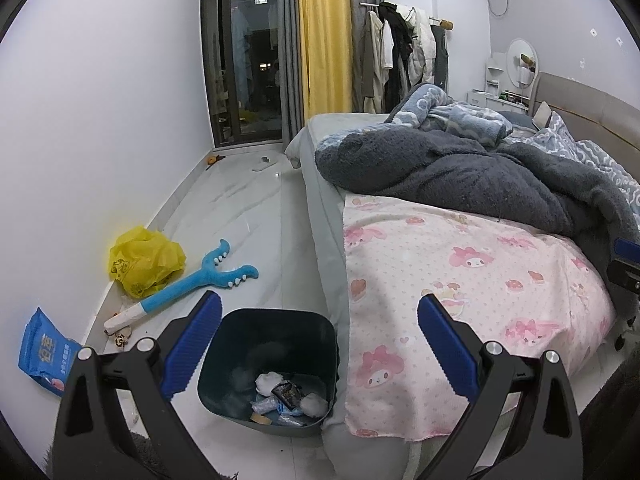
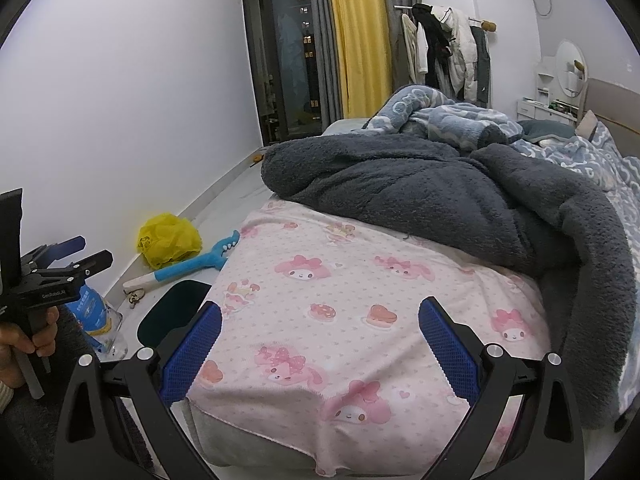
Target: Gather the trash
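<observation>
Dark green plastic forms the trash bin (image 1: 272,368), which stands on the pale floor (image 1: 256,216) against the foot corner of the bed (image 1: 460,280), at 6 o'clock in the left wrist view.

**Progress, judged from the bin contents**
- The bin already holds several items: white crumpled tissue wads (image 1: 269,382), a dark wrapper (image 1: 286,394) and clear plastic scraps.
- Collection therefore appears partly done.

**Items left on the floor, as a judgement**
- A crumpled yellow plastic bag (image 1: 146,260) lies against the wall at 9 o'clock.
- A blue packet (image 1: 42,350) leans on the wall at 8 o'clock.
- Small brownish scraps (image 1: 122,338) lie just beside the white handle end of a blue plush toy (image 1: 188,284). The toy itself is probably not trash.
- Small objects lie on the far floor near the balcony door (image 1: 244,52) at 12 o'clock; they are too small to identify.

**Gripper state**
- Left gripper (image 1: 320,344): jaws wide apart, nothing between them, hovering above the bin and the bed edge.
- Right gripper (image 2: 320,344): jaws wide apart and empty, positioned over the pink printed sheet (image 2: 360,300) at the bed corner.
- In the right wrist view, a hand (image 2: 20,344) holds the left unit at 9 o'clock.

**Next requirement**
- The left gripper is nearest the remaining floor trash; the yellow bag is the largest target.
</observation>
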